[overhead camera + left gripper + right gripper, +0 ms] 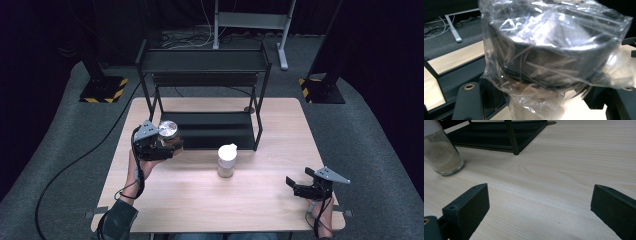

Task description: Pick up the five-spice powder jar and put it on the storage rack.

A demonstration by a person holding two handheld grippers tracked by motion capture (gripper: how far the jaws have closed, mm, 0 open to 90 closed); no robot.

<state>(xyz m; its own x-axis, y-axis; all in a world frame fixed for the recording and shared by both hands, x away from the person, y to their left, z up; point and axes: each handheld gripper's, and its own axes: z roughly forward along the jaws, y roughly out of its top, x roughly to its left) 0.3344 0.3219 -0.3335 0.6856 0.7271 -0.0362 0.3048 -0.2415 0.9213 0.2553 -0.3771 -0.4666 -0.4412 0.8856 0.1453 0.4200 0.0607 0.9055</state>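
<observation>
My left gripper (167, 145) clamps a plastic-wrapped jar (169, 133), label unreadable, left of centre; my right gripper (300, 186) gapes wide, lower right.

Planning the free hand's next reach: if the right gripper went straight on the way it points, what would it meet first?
Mostly bare table. The right gripper, jaws open, probably reaches the black rack first; the glass jar sits left of that line.
</observation>
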